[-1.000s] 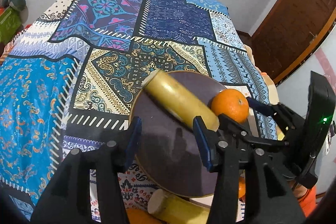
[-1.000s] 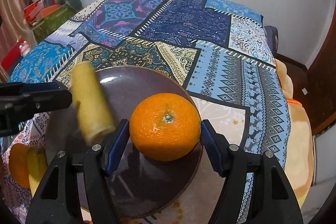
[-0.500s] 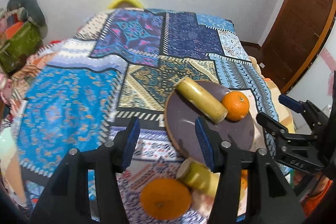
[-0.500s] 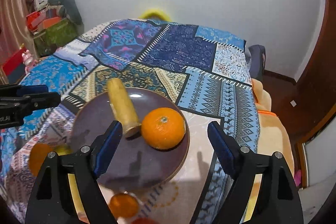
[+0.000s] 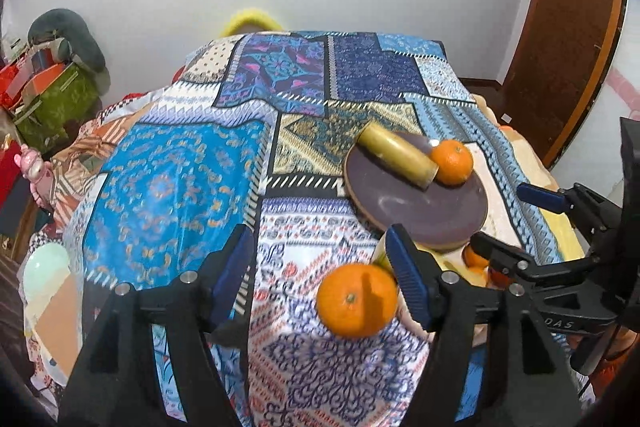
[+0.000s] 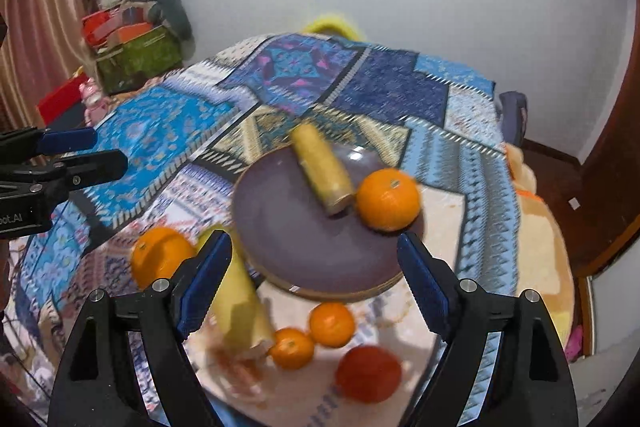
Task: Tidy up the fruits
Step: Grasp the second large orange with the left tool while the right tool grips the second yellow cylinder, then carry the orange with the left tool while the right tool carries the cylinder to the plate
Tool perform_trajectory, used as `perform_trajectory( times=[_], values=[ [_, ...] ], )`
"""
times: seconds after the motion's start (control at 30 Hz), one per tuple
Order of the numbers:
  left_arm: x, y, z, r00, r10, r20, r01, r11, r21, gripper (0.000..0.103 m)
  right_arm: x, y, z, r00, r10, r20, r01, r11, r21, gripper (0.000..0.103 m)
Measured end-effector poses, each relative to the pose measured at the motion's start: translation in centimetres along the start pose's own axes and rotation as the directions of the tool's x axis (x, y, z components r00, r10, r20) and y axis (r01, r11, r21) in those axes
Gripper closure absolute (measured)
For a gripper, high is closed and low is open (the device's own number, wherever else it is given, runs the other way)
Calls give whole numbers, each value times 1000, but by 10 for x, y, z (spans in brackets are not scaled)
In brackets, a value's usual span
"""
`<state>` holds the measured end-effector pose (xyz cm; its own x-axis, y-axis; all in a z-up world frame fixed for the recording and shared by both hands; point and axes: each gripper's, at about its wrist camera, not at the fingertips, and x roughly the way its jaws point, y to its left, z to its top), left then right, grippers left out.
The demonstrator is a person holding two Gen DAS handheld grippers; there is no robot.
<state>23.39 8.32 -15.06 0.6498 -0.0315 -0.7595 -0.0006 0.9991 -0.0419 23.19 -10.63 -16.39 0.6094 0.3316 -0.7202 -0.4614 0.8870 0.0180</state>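
Plate [image 6: 304, 259], round and dark, sits on the patchwork cloth [image 5: 176, 187]; on it a yellow banana [image 6: 322, 173] runs far-left to near-right, its cut end touching an orange [image 6: 387, 199]. Near the plate lie another banana [image 6: 240, 303], three oranges and a red fruit [image 6: 368, 373]. Left gripper [image 5: 320, 267] and right gripper [image 6: 314, 283] both gape, holding nothing.

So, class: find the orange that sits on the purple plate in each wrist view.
Left wrist: orange right of centre, on the plate's far right edge.
Right wrist: orange just right of centre, on the plate's right edge.
Shared landmark: yellow cylinder touching the orange.
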Motion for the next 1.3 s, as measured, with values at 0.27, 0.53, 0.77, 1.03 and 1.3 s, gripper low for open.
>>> perform_trajectory(
  times=[0.27,0.53,0.77,1.03,1.3],
  values=[
    [14,16,-30,997,-8,-70,7,1000,-20,33,30,26,-14,995,49,-92,-51,998,-26,22],
    [25,23,-43,994,-37,-107,31,998,-54,33,52,39,-18,984,78,-163,-91,993,-73,39],
    [31,18,-45,990,-56,-127,50,998,-46,33,53,47,-19,985,67,-161,-89,987,-135,59],
    [29,2,-49,989,-85,-122,83,996,-19,19,44,38,-25,972,139,-187,-154,986,-69,67],
    [46,-8,-53,982,-97,-163,98,995,0,19,48,33,-29,957,180,-227,-199,978,-60,66]
  ],
)
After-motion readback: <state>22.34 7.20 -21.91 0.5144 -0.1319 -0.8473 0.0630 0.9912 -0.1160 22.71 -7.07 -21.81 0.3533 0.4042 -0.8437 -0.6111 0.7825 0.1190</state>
